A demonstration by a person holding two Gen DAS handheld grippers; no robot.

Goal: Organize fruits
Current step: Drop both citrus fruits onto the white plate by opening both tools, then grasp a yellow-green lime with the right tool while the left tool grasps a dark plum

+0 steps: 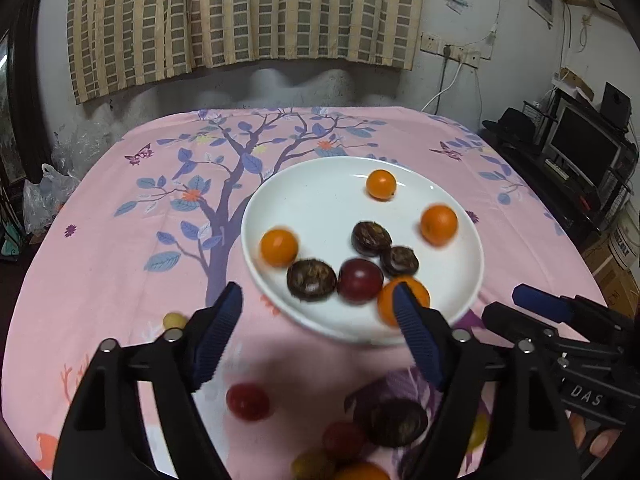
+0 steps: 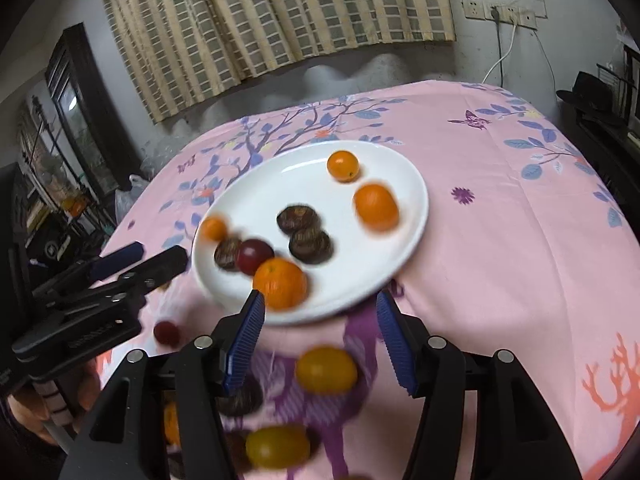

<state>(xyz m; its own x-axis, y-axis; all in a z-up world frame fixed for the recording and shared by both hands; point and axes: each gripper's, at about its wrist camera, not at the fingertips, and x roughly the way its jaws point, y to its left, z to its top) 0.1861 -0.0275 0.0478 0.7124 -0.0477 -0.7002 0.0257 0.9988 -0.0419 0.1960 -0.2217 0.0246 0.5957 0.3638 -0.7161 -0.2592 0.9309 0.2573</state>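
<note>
A white plate (image 1: 320, 200) (image 2: 312, 176) sits mid-table and holds several small oranges (image 1: 439, 224) (image 2: 375, 206), dark brown round fruits (image 1: 311, 279) (image 2: 298, 219) and a dark red plum (image 1: 359, 280) (image 2: 253, 255). Loose fruit lies on the cloth in front of the plate: a red one (image 1: 247, 401), a dark brown one (image 1: 396, 420), yellow ones (image 2: 326, 369) (image 2: 277, 446). My left gripper (image 1: 318, 332) is open and empty over the plate's near edge. My right gripper (image 2: 320, 340) is open and empty above a yellow fruit; it also shows in the left wrist view (image 1: 536, 312).
A pink tablecloth (image 1: 120, 248) (image 2: 520, 240) with a tree print covers the table. A small yellow fruit (image 1: 174, 321) lies left of the left gripper. Plastic bags (image 1: 48, 196) sit past the left edge; a shelf with a monitor (image 1: 580, 152) stands at right.
</note>
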